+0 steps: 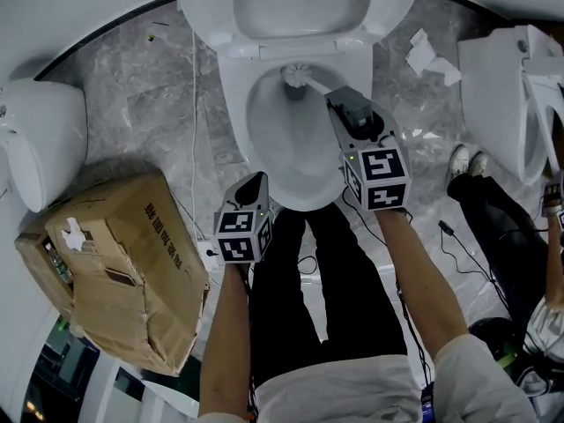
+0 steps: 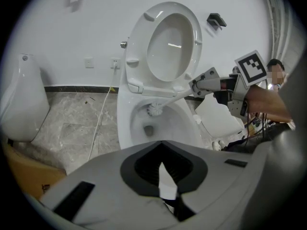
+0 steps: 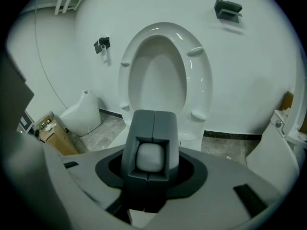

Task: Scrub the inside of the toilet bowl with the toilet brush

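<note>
The toilet brush [image 1: 296,77] is clamped by its handle in the right gripper [image 1: 340,104], with its bristle head ahead of the jaws inside the toilet bowl [image 1: 263,152]. The left gripper [image 1: 252,186] is held closed and empty beside the bowl.

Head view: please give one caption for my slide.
Right gripper holds the toilet brush inside the toilet bowl; left gripper hangs nearby.

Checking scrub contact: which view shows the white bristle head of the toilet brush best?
Left gripper view: the white bristle head shows unobstructed, side-on. Head view shows it from above. Right gripper view shows only the brush's pale handle end.
</note>
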`<state>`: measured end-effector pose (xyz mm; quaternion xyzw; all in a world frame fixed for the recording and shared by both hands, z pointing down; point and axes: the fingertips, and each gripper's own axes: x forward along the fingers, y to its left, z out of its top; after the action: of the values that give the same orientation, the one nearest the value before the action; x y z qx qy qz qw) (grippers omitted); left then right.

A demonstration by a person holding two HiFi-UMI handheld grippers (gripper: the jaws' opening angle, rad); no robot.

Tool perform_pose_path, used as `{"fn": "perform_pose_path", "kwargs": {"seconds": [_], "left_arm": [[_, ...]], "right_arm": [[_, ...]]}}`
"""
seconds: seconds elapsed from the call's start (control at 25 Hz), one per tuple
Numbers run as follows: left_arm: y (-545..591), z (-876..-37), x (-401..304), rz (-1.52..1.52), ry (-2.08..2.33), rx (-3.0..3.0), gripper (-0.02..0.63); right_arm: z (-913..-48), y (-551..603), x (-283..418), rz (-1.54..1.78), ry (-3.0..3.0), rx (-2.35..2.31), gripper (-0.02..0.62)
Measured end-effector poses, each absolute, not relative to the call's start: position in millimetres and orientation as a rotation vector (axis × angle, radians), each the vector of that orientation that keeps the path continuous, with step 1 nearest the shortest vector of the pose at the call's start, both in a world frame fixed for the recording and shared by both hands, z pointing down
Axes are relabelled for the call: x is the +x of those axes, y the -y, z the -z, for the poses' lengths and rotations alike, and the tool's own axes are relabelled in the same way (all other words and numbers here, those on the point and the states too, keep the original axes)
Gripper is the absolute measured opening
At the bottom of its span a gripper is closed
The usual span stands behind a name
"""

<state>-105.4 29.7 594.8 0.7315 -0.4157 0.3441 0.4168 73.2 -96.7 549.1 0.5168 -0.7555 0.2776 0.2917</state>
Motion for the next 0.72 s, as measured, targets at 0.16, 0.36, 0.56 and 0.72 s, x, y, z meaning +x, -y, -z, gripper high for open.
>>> {"fn": "perform_pose_path", "kwargs": {"seconds": [0.16, 0.36, 0.56, 0.72], "left_arm": [[-29.0, -593.3, -103.4, -0.87, 1.035, 1.848, 0.026], [-30.6, -593.2, -106.9, -0.873, 1.036, 1.849, 0.026], [-37.8, -593.9, -107.4, -0.884, 1.022, 1.85, 0.026], [-37.9, -590.8, -104.9, -0.881, 1.01, 1.866, 0.026]], "right_arm": [[-548.5, 91.6, 80.0, -0.705, 1.98, 1.394, 0.201], [-549.2, 87.1, 90.3, -0.683, 1.938, 1.408, 0.201], [-550.0, 82.4, 98.9, -0.671, 1.904, 1.424, 0.201], [-550.4, 75.8, 105.3, -0.653, 1.87, 1.441, 0.201]]}}
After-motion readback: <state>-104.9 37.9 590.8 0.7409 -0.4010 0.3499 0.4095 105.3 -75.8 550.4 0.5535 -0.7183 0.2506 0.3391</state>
